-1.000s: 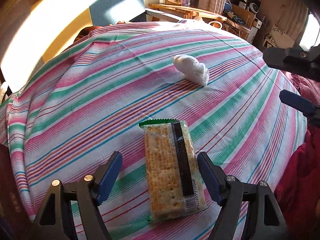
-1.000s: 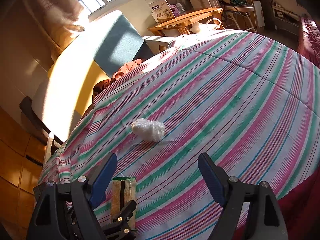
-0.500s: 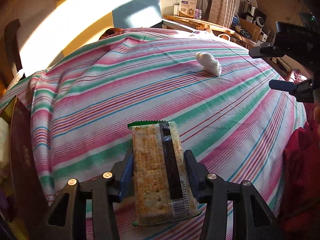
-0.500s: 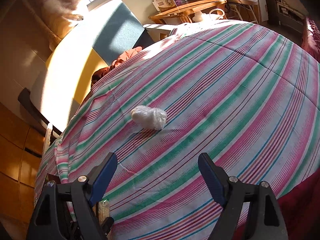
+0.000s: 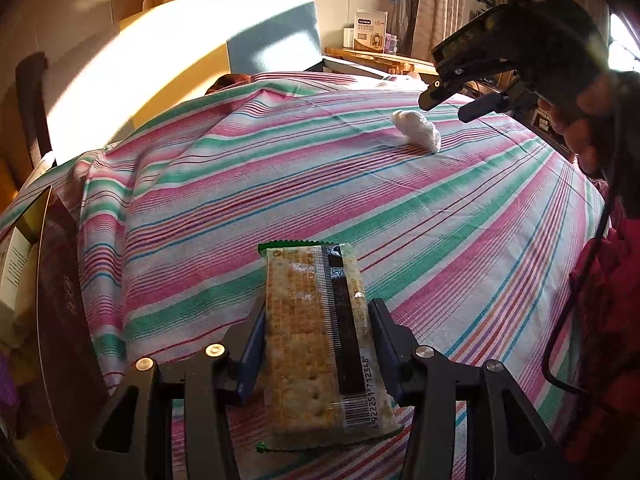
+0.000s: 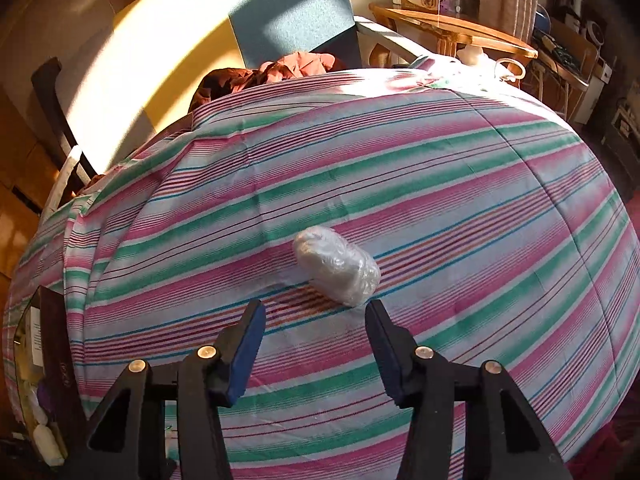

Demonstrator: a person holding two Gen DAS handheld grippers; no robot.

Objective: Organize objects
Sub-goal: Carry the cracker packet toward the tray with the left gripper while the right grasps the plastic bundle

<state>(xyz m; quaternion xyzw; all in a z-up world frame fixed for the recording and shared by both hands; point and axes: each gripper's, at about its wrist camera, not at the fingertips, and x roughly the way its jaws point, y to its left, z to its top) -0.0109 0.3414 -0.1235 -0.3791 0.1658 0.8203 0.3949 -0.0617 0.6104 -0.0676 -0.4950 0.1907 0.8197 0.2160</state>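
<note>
left wrist view shows the left gripper (image 5: 318, 330) clamped on the long sides of a cracker packet (image 5: 322, 344), its jaws having just closed onto it; the packet juts forward over the striped bedspread (image 5: 280, 184). right wrist view shows the right gripper (image 6: 316, 332) with its jaws just narrowed but nothing between them, its tips just short of a small plastic-wrapped white bundle (image 6: 336, 270) lying on the bedspread. the step in hand looks like collecting both items: crackers secured, bundle not yet taken. next, the right gripper likely needs to reach forward until the bundle sits between its pads, then squeeze gently, since the wrap looks soft and slippery.
</note>
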